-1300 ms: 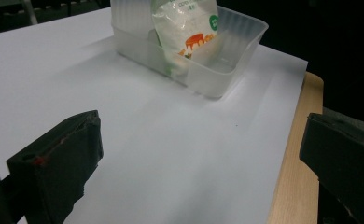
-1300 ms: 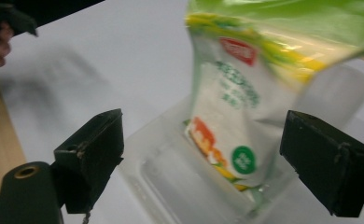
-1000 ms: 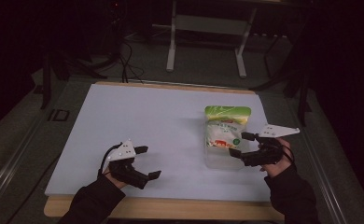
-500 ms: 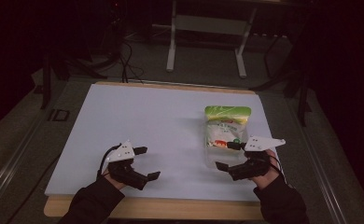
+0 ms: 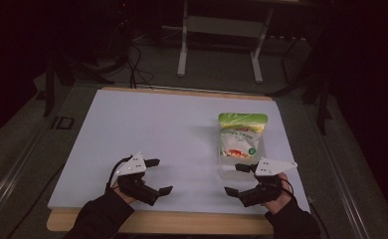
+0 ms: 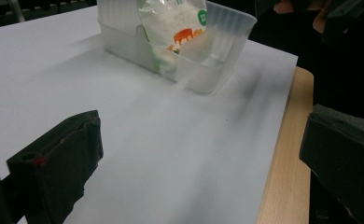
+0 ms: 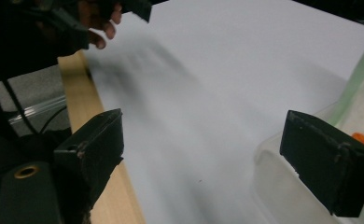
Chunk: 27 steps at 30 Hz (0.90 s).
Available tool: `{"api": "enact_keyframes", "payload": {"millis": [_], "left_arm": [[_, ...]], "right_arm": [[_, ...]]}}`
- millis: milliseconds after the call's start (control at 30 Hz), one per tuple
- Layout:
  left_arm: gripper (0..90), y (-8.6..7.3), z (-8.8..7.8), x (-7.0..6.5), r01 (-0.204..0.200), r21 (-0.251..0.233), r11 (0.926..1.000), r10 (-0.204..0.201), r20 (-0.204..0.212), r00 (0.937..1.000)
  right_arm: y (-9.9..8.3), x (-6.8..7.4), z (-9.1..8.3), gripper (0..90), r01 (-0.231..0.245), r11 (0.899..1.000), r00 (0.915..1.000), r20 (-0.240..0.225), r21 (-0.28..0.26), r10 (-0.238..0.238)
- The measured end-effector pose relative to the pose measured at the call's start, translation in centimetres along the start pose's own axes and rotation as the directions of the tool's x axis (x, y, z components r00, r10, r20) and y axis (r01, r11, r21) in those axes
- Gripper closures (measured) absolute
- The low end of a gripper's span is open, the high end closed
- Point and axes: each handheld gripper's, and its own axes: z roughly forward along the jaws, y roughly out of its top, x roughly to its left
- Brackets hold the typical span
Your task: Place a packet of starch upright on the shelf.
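Right gripper [image 5: 240, 179] drawn back from the bag [image 5: 240, 137], jaws apart, left gripper [image 5: 160, 175] agape, tub [image 5: 232, 172] faint

Right gripper [image 5: 238, 179] pulled back from the tub [image 5: 239, 162] toward the near table edge, jaws spread wider.

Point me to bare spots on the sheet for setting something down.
Most of the white sheet is bare: everything left of the clear tub holding the bag, beyond the left gripper. Crowded only at the near right, where the right gripper sits by the tub.
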Motion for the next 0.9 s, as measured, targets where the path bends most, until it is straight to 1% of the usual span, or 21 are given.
{"api": "enact_keyframes", "payload": {"millis": [133, 267, 400, 467, 567, 667, 900], "left_arm": [[0.2, 0.0, 0.0, 0.0, 0.001, 0.0, 1.0, -0.001, 0.0, 1.0], [0.2, -0.1, 0.0, 0.0, 0.001, 0.002, 1.0, -0.001, 0.001, 1.0], [0.2, -0.1, 0.1, 0.0, 0.002, 0.004, 1.0, -0.002, 0.002, 1.0], [0.2, -0.1, 0.1, 0.0, 0.001, 0.003, 1.0, -0.001, 0.001, 1.0], [0.2, -0.2, 0.1, 0.0, 0.001, 0.004, 1.0, -0.001, 0.001, 1.0], [0.2, -0.3, 0.1, 0.1, 0.006, 0.003, 1.0, -0.006, -0.001, 1.0], [0.2, -0.4, 0.2, 0.1, 0.008, 0.005, 1.0, -0.008, 0.0, 1.0]], "right_arm": [[-0.8, 0.3, 0.0, 13.3, 0.003, 1.0, 1.0, 0.008, 0.01, -0.003], [-1.4, 0.5, -0.1, 13.3, -0.005, 1.0, 0.9999, 0.013, 0.01, 0.005], [-2.1, 0.7, -0.2, 13.4, 0.018, 1.0, 0.9994, 0.029, 0.018, -0.018], [-2.4, 0.7, -0.3, 13.4, 0.034, 0.999, 0.9984, 0.044, 0.014, -0.035], [-2.8, 0.6, -0.5, 13.5, 0.031, 0.999, 0.9977, 0.06, 0.006, -0.031], [-3.1, 0.4, -0.7, 13.8, 0.035, 0.999, 0.9965, 0.076, 0.017, -0.036], [-3.4, 0.3, -0.5, 14.4, 0.048, 0.998, 0.9976, 0.048, 0.03, -0.05]]}}
